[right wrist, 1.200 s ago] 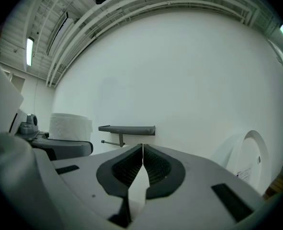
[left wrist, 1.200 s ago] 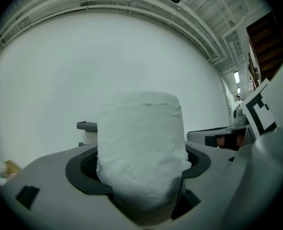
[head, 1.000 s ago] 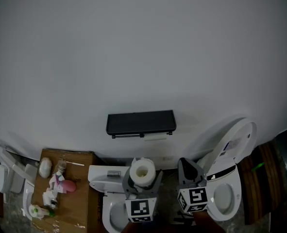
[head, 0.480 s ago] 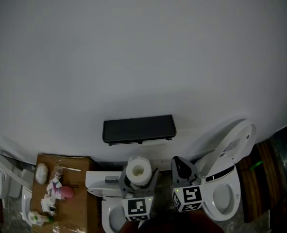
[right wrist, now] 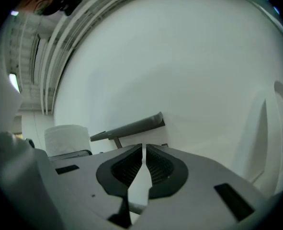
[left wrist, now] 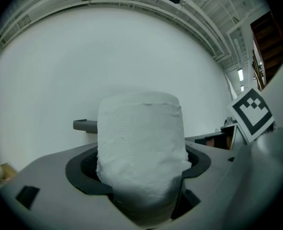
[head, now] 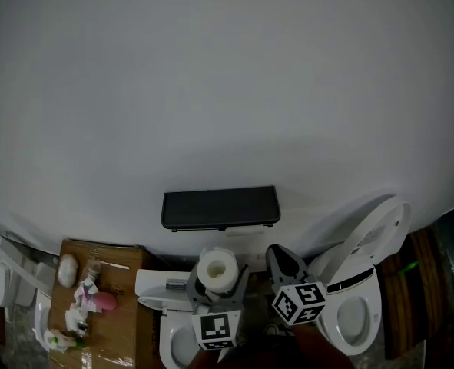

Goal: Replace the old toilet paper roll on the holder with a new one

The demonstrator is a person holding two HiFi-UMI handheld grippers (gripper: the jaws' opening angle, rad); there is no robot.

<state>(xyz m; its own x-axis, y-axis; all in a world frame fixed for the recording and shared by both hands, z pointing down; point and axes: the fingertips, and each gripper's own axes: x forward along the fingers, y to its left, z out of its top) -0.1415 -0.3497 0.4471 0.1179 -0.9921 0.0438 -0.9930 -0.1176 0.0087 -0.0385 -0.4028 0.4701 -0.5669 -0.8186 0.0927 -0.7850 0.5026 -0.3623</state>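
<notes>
1. The left gripper (head: 216, 281) clamps a full toilet paper roll (head: 217, 268) upright between its 2 jaws, hollow core facing up (the roll fills much of the left gripper view).
2. Just beside it, the right gripper (head: 279, 254) has its jaws pressed together, with nothing between them.
3. Both grippers point at the white wall (head: 211, 91), below the dark holder (head: 220, 207) mounted there and apart from it.
4. A toilet (head: 362, 283) with its lid raised stands at the right.
5. A cardboard box (head: 123, 325) strewn with small items sits at the left.
</notes>
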